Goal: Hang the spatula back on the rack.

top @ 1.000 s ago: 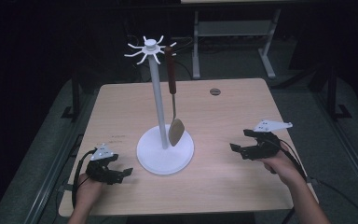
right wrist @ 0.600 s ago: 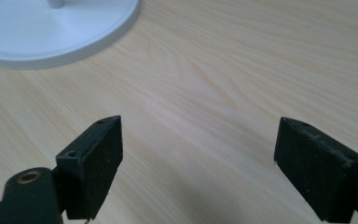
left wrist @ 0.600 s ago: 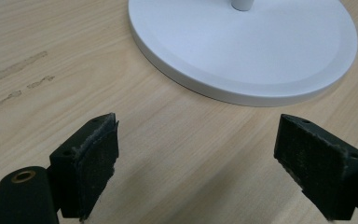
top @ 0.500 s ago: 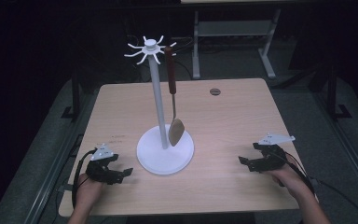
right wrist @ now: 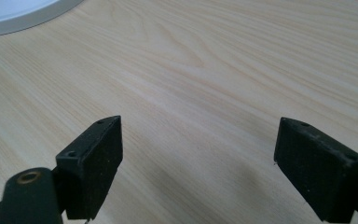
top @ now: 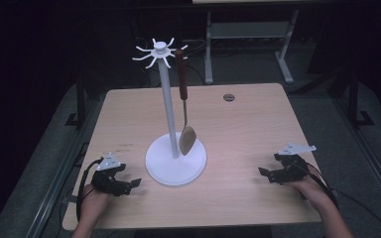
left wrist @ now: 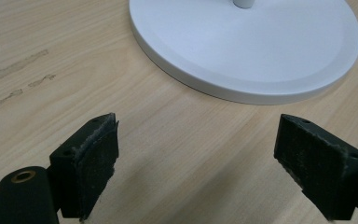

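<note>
Since a second ago the right gripper [top: 273, 174] has drawn back toward the person's edge of the table [top: 248, 124] and sunk lower, while the left gripper [top: 126, 184] has kept its place. Both now rest low over the near part of the wood, well apart from each other, one on each side of the white stand [top: 175, 158]. Each has its jaws spread wide with only bare tabletop between them (the two gripper views make this plain). In the left gripper view the stand's round base [left wrist: 247, 46] lies just beyond the jaws; in the right gripper view only a sliver of that base [right wrist: 18, 16] shows at the far left corner. Farther off, a wooden spatula [top: 186, 129] hangs from one of the hooks at the top of the pole, its blade down beside the pole just above the base.
</note>
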{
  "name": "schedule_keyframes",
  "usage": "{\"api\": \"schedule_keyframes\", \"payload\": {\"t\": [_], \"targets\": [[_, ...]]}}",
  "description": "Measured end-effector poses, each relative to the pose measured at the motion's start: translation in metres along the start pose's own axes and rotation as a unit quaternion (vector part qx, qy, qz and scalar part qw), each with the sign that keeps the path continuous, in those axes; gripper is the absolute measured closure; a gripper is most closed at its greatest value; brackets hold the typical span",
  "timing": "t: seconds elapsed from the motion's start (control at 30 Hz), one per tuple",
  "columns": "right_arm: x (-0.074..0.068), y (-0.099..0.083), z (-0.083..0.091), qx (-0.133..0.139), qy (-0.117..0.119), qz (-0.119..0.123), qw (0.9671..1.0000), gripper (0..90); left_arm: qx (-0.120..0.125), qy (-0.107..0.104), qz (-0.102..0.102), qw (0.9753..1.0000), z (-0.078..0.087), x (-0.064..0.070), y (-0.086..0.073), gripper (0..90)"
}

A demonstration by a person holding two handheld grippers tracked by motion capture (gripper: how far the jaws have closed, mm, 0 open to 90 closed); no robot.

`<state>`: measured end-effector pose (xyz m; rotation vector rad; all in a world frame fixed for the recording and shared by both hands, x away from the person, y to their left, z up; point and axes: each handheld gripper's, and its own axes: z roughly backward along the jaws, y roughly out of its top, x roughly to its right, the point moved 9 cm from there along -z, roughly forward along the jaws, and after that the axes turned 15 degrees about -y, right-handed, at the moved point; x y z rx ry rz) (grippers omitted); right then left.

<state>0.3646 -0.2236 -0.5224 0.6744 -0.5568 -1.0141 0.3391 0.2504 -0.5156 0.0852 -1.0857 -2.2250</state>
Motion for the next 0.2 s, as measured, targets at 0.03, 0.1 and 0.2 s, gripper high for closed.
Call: {"api": "schedule_keyframes", "payload": {"t": [0.03, 0.1, 0.2], "targets": [[0.0009, -0.0005, 0.0000, -0.001, 0.000, 0.000, 1.0000, 15.1, -0.001, 0.000, 0.000, 1.0000, 0.0000, -0.0002, -0.0001, 13.3], [0.0015, -0.0001, 0.0001, 0.000, -0.001, -0.001, 1.0000, 15.1, -0.001, 0.000, 0.000, 1.0000, 0.0000, -0.0003, -0.0001, 13.2], [0.0017, 0.0002, 0.0006, 0.002, 0.000, -0.001, 1.0000, 15.0, 0.000, 0.001, 0.000, 1.0000, -0.0001, -0.0003, 0.0002, 13.3]]}}
